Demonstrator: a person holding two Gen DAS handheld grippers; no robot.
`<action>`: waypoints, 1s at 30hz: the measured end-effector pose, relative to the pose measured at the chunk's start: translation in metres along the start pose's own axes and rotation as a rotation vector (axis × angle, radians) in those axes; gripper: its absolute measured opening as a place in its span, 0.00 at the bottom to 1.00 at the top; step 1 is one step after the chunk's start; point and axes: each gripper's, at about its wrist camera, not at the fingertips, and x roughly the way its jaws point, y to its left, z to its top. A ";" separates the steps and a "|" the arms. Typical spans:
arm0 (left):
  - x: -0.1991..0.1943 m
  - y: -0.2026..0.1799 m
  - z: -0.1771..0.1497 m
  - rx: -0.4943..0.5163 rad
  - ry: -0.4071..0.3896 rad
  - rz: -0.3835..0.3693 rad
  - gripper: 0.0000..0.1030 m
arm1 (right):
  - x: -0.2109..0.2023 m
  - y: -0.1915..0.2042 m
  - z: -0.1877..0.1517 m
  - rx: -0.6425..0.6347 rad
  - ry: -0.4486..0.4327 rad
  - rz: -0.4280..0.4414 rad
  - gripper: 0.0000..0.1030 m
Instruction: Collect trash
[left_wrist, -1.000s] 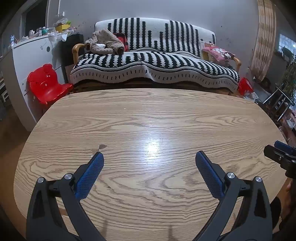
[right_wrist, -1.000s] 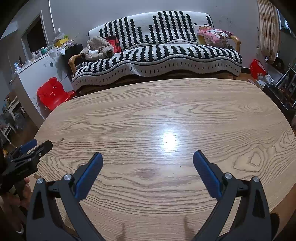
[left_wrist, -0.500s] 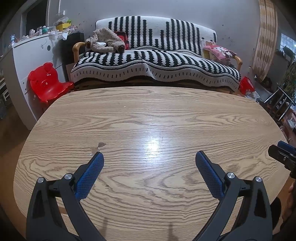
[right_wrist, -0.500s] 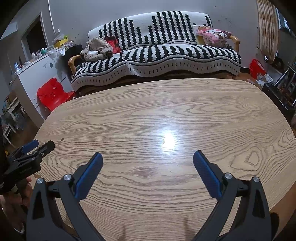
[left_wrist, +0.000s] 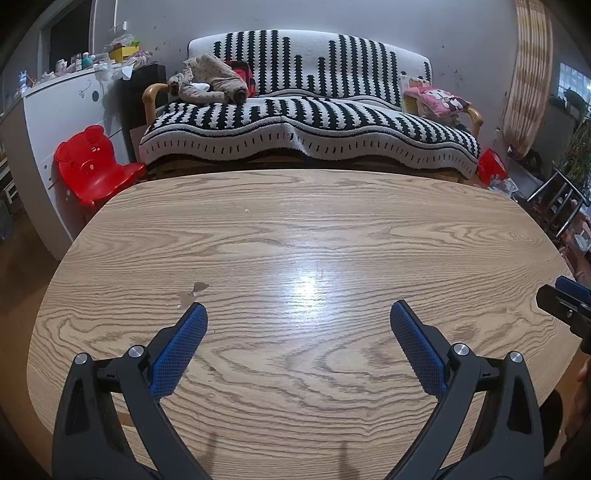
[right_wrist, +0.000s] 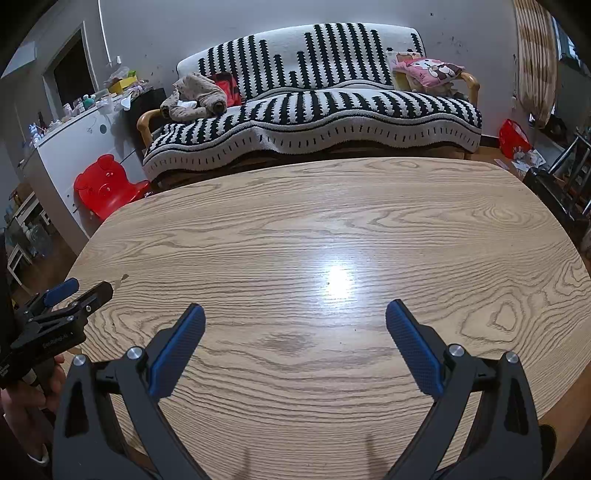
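Striped sofa (left_wrist: 306, 122) behind wooden table (left_wrist: 295, 229)

Left tongs (left_wrist: 297, 317): blue pads spread wide, holding nothing, above oval wood-grain desk (left_wrist: 295, 229). Small torn scrap (left_wrist: 192, 291) on desk just beyond left pad. Right tongs (left_wrist: 567, 306) at right edge. Behind: striped sofa (left_wrist: 306, 122), red chair (left_wrist: 94, 166).

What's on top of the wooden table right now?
The table shows only small pale scraps just ahead of the left gripper. The strip under both grippers is hidden.
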 end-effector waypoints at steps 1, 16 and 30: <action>0.000 0.000 0.000 0.001 -0.001 -0.001 0.93 | 0.000 0.000 0.000 -0.001 0.000 0.000 0.92; 0.000 -0.001 -0.001 0.005 -0.001 -0.001 0.93 | 0.000 0.000 0.000 -0.005 -0.001 0.000 0.92; 0.000 -0.001 -0.001 0.005 0.001 0.000 0.93 | -0.001 0.001 0.000 -0.008 0.000 0.000 0.92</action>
